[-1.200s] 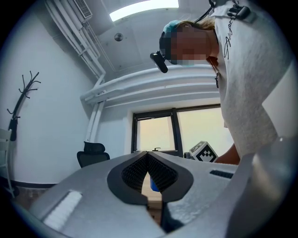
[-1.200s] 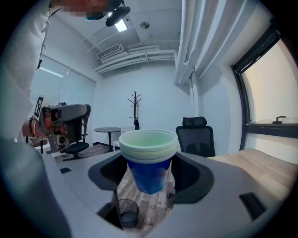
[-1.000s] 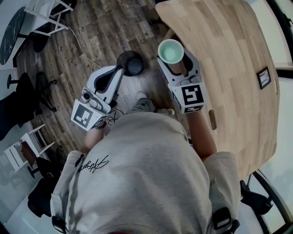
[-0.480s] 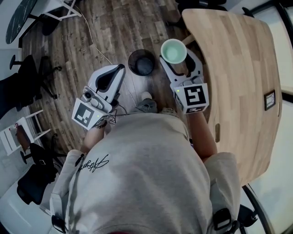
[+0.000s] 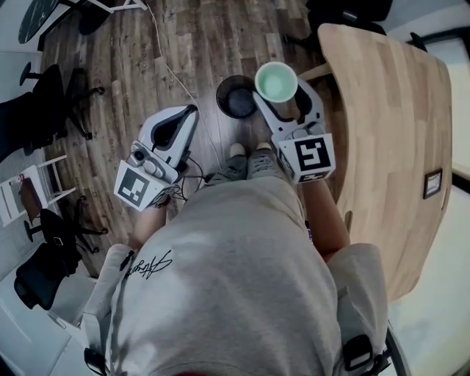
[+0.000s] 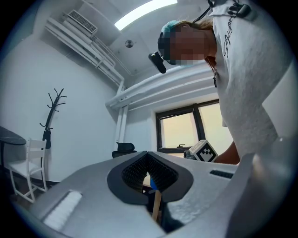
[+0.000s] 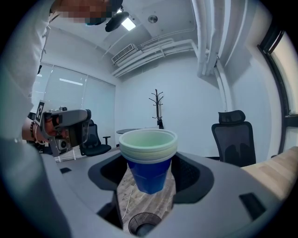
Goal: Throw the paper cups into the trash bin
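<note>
paper cups (image 7: pixel 149 155) (stacked) | gripped between right gripper (image 7: pixel 149 179) jaws | trash bin (image 7: pixel 141 226) below

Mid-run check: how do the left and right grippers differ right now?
The right gripper has its jaws shut on stacked paper cups; the left gripper has its jaws together on nothing. The right gripper's view looks down at the trash bin below the cups; the left gripper's view tilts up toward the ceiling, with no bin. Both hang over the wood floor near the bin.
</note>
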A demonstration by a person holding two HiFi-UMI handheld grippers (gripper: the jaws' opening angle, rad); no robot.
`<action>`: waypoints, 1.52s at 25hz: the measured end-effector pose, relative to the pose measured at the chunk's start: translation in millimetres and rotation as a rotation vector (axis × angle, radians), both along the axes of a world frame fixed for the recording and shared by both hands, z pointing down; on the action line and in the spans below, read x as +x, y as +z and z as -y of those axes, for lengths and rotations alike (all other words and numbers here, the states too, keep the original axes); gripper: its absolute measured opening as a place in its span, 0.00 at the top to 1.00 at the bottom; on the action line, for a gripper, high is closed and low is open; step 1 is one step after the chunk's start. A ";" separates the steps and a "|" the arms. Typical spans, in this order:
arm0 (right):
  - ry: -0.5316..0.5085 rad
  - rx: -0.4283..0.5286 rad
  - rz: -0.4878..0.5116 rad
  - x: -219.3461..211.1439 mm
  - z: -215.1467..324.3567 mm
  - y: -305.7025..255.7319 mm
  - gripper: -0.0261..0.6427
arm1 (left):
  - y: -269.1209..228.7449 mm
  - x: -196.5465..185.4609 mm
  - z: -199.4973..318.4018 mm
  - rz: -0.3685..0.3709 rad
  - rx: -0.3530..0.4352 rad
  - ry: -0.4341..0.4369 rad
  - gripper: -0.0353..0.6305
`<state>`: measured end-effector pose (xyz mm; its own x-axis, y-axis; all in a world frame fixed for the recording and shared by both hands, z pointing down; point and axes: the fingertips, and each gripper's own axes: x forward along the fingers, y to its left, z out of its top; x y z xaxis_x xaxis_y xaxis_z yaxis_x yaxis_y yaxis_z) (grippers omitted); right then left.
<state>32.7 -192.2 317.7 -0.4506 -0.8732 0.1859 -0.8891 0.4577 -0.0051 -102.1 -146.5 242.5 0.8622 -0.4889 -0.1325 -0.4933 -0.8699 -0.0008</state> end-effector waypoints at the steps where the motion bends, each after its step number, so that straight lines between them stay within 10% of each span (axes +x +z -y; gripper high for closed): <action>1: -0.012 0.006 0.002 -2.1 2.5 -0.1 0.53 | 0.5 -2.5 0.8 0.000 0.000 -0.013 0.94; 38: -0.234 -0.253 0.029 -44.9 57.0 155.4 0.53 | 139.7 -8.0 68.5 -0.001 -0.187 -0.186 0.94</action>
<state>-12.1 -249.2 473.1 -0.6412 -0.6735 0.3678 -0.7582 0.6298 -0.1686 -110.1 -215.0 382.2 0.7549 -0.6553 -0.0256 -0.6450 -0.7489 0.1521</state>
